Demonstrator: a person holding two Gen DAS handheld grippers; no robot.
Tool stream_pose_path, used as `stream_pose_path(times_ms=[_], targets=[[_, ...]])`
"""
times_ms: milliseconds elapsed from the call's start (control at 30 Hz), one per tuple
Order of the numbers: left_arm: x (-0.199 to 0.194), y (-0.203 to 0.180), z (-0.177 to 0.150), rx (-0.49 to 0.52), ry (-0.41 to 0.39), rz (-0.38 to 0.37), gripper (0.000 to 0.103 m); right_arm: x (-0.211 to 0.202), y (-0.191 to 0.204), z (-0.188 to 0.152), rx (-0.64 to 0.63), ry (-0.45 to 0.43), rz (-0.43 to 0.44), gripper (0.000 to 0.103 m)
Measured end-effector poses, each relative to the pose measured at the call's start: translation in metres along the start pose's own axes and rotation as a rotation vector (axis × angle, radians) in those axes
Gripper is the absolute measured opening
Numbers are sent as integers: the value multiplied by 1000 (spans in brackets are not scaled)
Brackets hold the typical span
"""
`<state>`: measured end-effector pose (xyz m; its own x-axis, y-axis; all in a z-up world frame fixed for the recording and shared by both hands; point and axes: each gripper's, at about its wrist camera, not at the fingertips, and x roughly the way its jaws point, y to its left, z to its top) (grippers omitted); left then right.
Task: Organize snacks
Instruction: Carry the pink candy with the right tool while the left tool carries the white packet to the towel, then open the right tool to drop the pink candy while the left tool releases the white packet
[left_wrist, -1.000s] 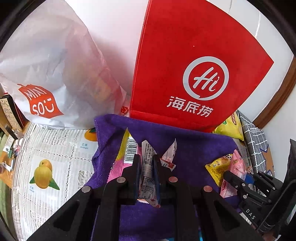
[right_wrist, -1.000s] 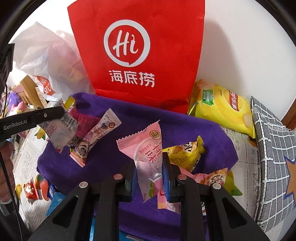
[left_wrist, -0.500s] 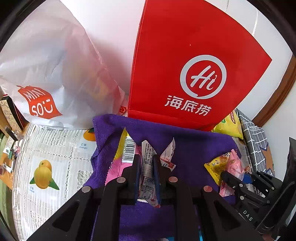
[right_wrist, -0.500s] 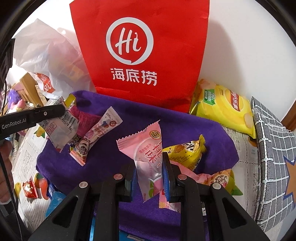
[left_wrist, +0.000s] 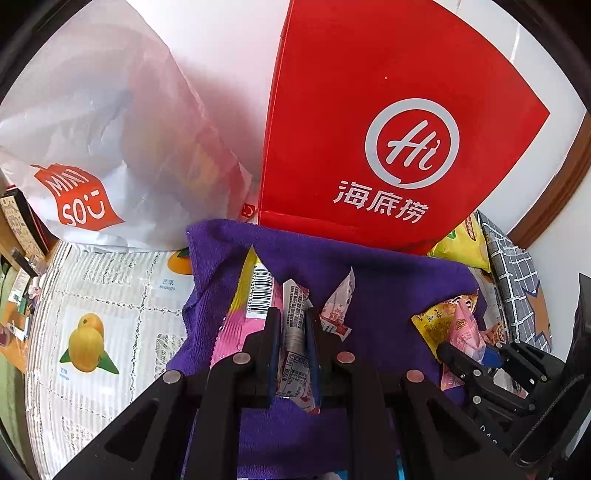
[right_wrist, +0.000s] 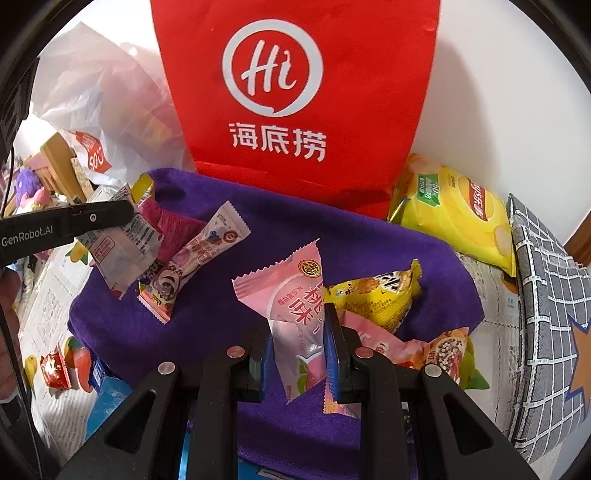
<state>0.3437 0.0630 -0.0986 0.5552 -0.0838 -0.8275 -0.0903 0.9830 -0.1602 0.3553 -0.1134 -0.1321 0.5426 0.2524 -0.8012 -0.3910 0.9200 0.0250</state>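
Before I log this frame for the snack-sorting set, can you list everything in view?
Red paper bag: 1, red with white logo, upright behind the cloth.
White plastic bag: 1, white with a red label, left of the red bag.
Purple cloth: 1, under the loose snacks.
Chip bag: 1, yellow, right of the red bag.
Grid-pattern fabric: 1, grey, far right.
Pink peach-flavour packet: 1, in the right gripper.
Silver-white packet: 1, in the left gripper.
Left gripper: shut on its packet.
Right gripper: shut on its packet.
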Motion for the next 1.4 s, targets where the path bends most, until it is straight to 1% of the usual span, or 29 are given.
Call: stream_pose_path(times_ms=[167,567,1067,1167,1400], targets=[[4,0,0,0,16,9,14,1,1,0,-20,13,1,24],[9,-1,-2,9,41,13,15,5,0,1,-11,34,-3,24],[8,-3,-4,16,48,14,16,4,1,0,-13,33,-8,24],[9,-3,-4,22,50,16,19,2,2,0,-21,29,-6,24],[9,-4,-4,26,51,15,20,1,3,-1,-24,22,-8,24]])
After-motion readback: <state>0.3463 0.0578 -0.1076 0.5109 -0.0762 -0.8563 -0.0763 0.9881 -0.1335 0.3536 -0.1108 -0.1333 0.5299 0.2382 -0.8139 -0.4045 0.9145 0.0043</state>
